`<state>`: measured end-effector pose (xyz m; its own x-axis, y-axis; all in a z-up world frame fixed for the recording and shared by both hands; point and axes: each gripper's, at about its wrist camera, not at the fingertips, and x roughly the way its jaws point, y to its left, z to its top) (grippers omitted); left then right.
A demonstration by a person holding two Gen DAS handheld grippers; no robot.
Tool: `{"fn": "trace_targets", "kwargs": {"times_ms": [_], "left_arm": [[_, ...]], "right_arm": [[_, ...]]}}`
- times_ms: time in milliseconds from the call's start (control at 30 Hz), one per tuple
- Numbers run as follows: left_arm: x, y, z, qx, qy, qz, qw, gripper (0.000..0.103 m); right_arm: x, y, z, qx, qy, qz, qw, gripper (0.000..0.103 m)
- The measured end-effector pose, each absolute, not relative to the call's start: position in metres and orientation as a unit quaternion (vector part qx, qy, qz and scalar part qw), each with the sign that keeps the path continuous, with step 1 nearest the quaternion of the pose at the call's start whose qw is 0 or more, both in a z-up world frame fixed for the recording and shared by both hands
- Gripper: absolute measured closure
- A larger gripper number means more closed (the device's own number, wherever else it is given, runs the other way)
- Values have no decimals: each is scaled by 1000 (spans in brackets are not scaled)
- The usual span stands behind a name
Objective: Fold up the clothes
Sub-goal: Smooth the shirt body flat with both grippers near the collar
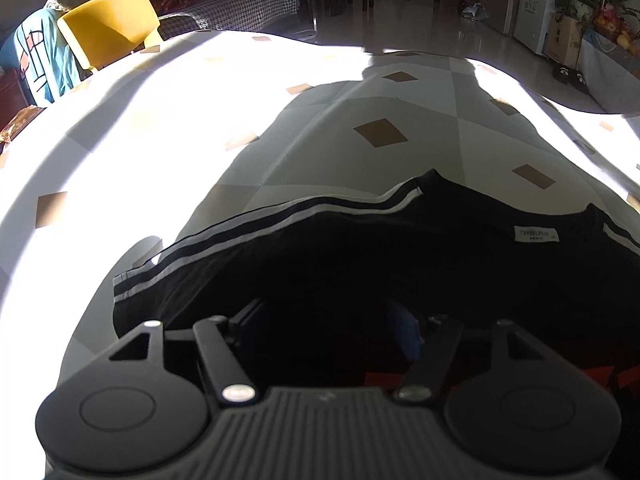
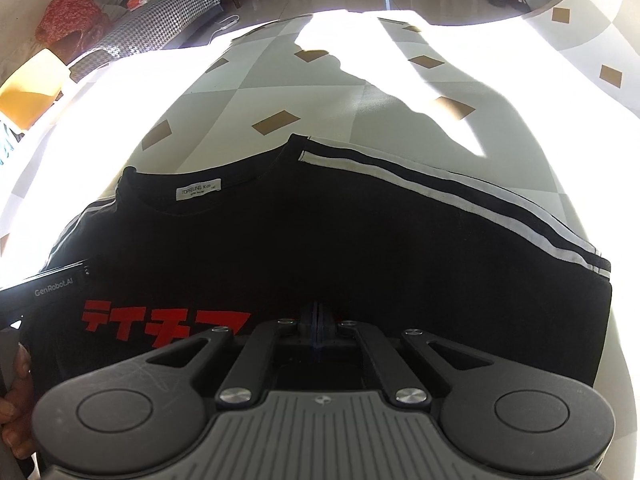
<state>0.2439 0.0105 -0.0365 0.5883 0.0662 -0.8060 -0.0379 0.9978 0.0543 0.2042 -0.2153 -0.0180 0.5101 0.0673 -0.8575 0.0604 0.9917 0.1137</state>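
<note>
One black T-shirt lies spread on the table, collar away from the cameras, with one white neck label, two white stripes along each of its two sleeves and red characters on the chest. The right gripper has its fingers pressed together over the shirt; the left gripper stands wide, fabric between its fingers
</note>
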Motion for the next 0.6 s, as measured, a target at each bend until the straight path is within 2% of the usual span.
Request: {"fn": "trace_targets", "kwargs": {"times_ms": [133, 600], "left_arm": [[247, 14, -37, 16, 450, 45, 892, 33], [258, 32, -37, 3, 448, 83, 890, 30]], "right_arm": [[206, -220, -19, 69, 493, -2, 867, 103], [214, -217, -23, 52, 486, -10, 873, 103]]}}
